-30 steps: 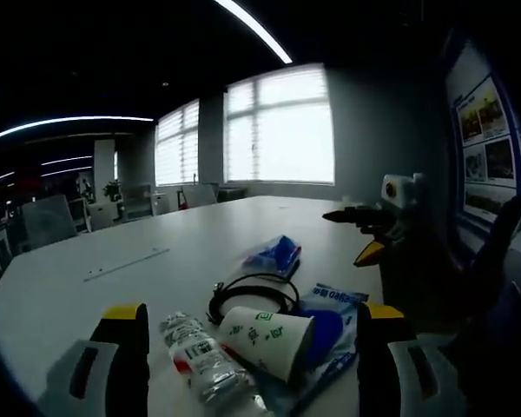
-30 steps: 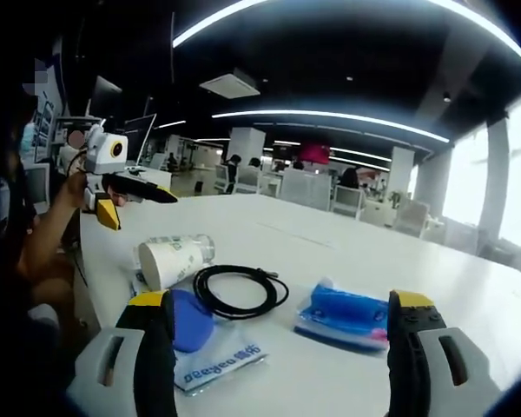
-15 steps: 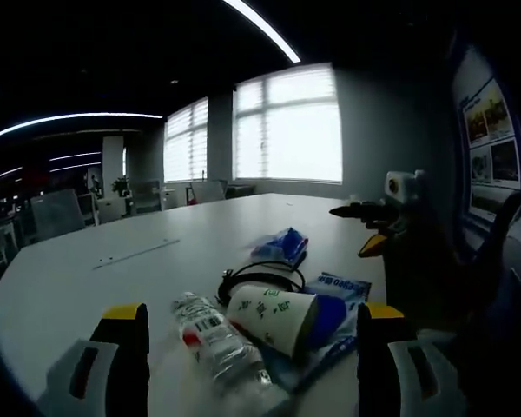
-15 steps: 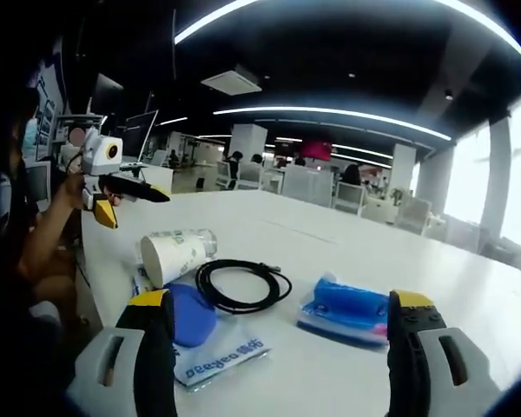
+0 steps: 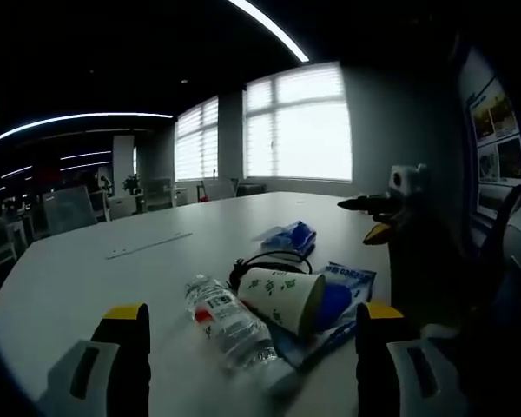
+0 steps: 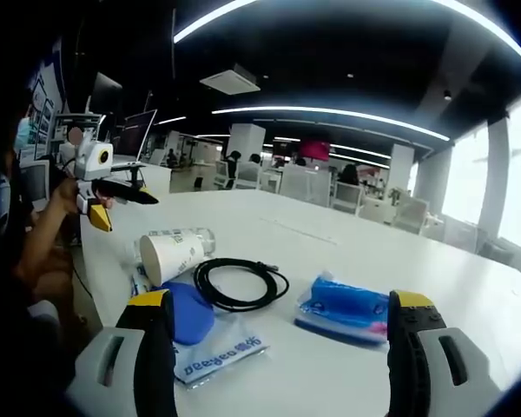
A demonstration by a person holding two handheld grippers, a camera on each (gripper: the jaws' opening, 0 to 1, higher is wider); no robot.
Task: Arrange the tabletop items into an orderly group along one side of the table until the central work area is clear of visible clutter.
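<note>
Item 1: white table [image 5: 95, 269] – we're seeing a large pale top running twd the windows, w/ all the clutter bunched near the edge closest to us.

Item 2: left gripper [image 5: 252, 365] – we're looking along its two yellow-tipped jaws in the left gripper view; they're standing wide apart, nothing betw. them, hovering over the table short of the clutter. In the right gripper view it's showing at far left [image 6: 113, 193], held in a hand [image 6: 65, 195].

Item 3: right gripper [image 6: 282, 365] – jaws likewise spread, gripping nothing, w/ the clutter lying just beyond them. In the left gripper view it's showing at right [image 5: 373, 208], above the table edge.

Item 4: plastic bottle [image 5: 230, 326] – lying on its side, red-and-white label, beside the cup.

Item 5: paper cup [image 5: 282, 298] – lying tipped over, green print, resting partly on the blue-and-white packet [image 5: 343, 282].

Item 6: black cable [image 6: 239, 282] – coiled flat, betw. the cup and the blue tissue pack [image 6: 347, 308].
</note>
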